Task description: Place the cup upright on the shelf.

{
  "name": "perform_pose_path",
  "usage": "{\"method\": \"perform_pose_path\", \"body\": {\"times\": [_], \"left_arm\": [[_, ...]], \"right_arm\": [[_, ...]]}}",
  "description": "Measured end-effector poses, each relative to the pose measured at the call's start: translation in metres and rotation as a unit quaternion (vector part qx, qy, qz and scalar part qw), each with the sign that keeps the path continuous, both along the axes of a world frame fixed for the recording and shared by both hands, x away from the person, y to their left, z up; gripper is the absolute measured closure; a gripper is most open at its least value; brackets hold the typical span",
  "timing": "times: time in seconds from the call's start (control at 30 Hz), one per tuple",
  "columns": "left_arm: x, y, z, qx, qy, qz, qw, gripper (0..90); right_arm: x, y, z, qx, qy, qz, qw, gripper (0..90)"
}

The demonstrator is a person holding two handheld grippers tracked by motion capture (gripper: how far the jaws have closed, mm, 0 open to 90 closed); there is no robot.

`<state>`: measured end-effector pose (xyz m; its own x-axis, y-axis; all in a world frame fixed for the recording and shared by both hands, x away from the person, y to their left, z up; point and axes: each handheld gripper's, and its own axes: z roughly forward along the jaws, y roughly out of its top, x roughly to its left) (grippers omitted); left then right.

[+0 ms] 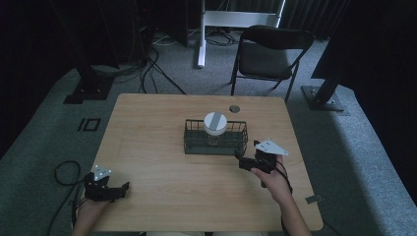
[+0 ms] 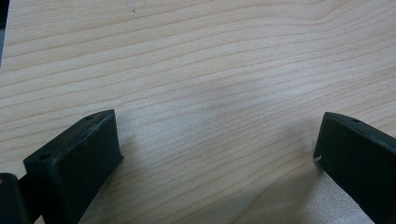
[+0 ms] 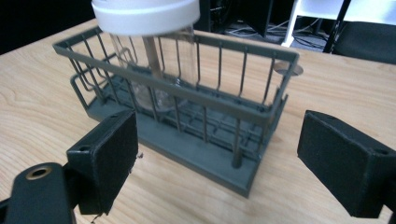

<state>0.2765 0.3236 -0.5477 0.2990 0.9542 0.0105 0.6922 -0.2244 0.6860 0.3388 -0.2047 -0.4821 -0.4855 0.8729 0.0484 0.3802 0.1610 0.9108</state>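
High view: left gripper (image 1: 123,189) low at the table's (image 1: 157,147) near left corner, fingers wide, empty. Right gripper (image 1: 241,162) just beside the wire basket's (image 1: 196,145) right end, fingers wide. Inside, upright, a white-lidded clear jar (image 1: 215,124). No legible writing.

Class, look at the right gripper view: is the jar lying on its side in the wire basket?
No, the jar stands upright in the wire basket.

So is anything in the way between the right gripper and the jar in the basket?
Yes. The jar stands inside the wire basket, so the basket's near wall lies between it and the open right gripper. From above it's free.
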Motion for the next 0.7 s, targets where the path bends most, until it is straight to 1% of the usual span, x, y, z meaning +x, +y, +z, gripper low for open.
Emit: {"method": "perform_pose_path", "body": {"times": [0.13, 0.27, 0.47, 0.53, 0.6, 0.7], "left_arm": [[0.000, 0.000, 0.000, 0.000, 0.000, 0.000, 1.0000, 0.6], [0.000, 0.000, 0.000, 0.000, 0.000, 0.000, 1.0000, 0.6], [0.000, 0.000, 0.000, 0.000, 0.000, 0.000, 1.0000, 0.6], [0.000, 0.000, 0.000, 0.000, 0.000, 0.000, 1.0000, 0.6], [0.000, 0.000, 0.000, 0.000, 0.000, 0.000, 1.0000, 0.6], [0.000, 0.000, 0.000, 0.000, 0.000, 0.000, 1.0000, 0.6]], "right_arm": [[-0.002, -0.005, -0.007, -0.005, 0.006, -0.004, 1.0000, 12.1], [-0.004, -0.013, -0.016, -0.013, 0.018, -0.011, 0.9997, 12.1], [-0.006, -0.024, -0.026, -0.018, 0.030, -0.025, 0.9991, 12.1], [-0.006, -0.025, -0.027, -0.019, 0.032, -0.026, 0.9990, 12.1], [-0.007, -0.030, -0.032, -0.021, 0.040, -0.032, 0.9985, 12.1], [-0.008, -0.034, -0.036, -0.023, 0.044, -0.036, 0.9981, 12.1]]}}
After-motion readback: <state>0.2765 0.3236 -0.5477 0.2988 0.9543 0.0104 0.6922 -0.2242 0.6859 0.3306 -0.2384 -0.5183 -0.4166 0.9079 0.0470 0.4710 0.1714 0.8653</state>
